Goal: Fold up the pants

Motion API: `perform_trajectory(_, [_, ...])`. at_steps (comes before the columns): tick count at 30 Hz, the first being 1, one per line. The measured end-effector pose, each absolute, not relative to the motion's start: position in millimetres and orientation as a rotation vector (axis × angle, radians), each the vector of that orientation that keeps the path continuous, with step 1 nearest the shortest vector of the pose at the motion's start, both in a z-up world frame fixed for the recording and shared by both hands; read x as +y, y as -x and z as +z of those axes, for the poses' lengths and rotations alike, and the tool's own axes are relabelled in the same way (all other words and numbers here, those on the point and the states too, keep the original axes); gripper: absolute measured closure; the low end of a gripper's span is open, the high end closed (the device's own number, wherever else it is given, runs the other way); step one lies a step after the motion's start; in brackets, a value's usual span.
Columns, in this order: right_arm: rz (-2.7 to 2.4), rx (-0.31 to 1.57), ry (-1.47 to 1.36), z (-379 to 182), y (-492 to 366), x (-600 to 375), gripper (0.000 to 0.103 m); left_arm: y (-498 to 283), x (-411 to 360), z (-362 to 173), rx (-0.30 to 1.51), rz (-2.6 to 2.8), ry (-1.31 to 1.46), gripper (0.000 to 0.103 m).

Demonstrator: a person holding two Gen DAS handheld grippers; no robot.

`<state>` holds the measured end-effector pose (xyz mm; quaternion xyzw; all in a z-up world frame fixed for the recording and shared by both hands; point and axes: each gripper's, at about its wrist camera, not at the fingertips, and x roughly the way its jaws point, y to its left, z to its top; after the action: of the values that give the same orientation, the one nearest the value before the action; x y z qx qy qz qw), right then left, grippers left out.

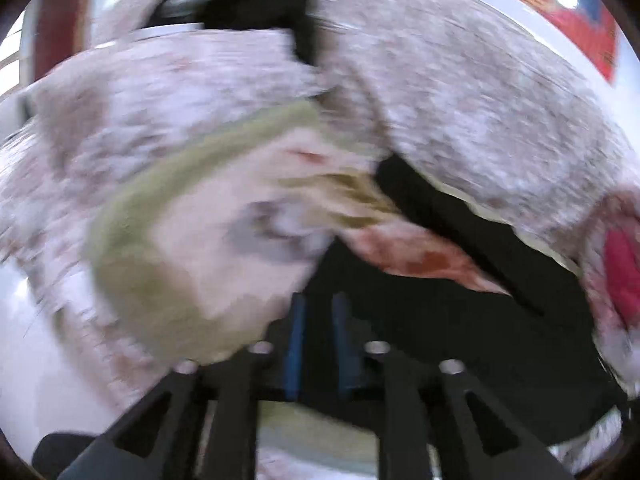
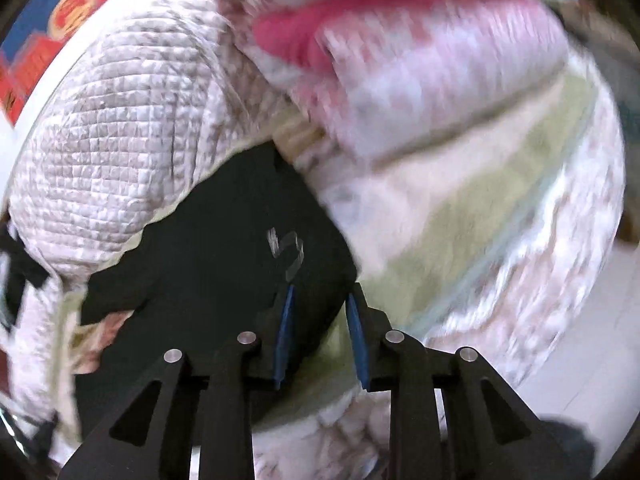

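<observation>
Black pants (image 1: 460,288) lying flat on quilted cover (image 1: 480,100), ready for folding, under left gripper (image 1: 320,336) and right gripper (image 2: 320,336), both slightly parted, right gripping nothing, left unclear.

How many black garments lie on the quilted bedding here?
1. The black pants lie on the quilted bedding, just ahead of the right gripper and the left gripper. Blur and bedding folds may hide others.

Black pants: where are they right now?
Both wrist views: black pants lie on the quilt, just ahead of each set of tongs; in the right view, left of centre.
</observation>
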<state>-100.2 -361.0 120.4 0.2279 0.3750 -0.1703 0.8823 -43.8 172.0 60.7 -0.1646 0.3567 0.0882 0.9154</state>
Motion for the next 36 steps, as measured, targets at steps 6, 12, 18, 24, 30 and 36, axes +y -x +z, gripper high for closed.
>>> perform_trajectory(6, [-0.368,0.74,-0.318,133.5,77.4,-354.5,0.076,-27.4,118.6,41.6,0.827,0.011,0.224,0.073])
perform_trajectory(12, [-0.305,0.785,-0.284,122.1,52.5,-354.1,0.076,-50.1,110.3,23.3,0.855,0.082,0.133,0.073])
perform_trajectory(18, [-0.174,0.957,-0.171,62.6,4.5,-331.6,0.077,-60.4,119.6,2.5,0.893,0.172,0.095,0.079])
perform_trajectory(24, [-0.189,0.891,-0.189,74.8,12.3,-336.9,0.077,-51.5,130.6,12.4,0.859,0.255,0.128,0.089])
perform_trajectory(30, [-0.021,0.895,-0.151,73.2,10.7,-290.8,0.076,-32.1,105.3,34.8,0.785,0.12,0.123,0.078])
perform_trajectory(36, [0.118,0.909,-0.046,70.6,20.0,-234.4,0.072,-12.5,56.2,29.9,0.827,-0.021,0.06,0.07])
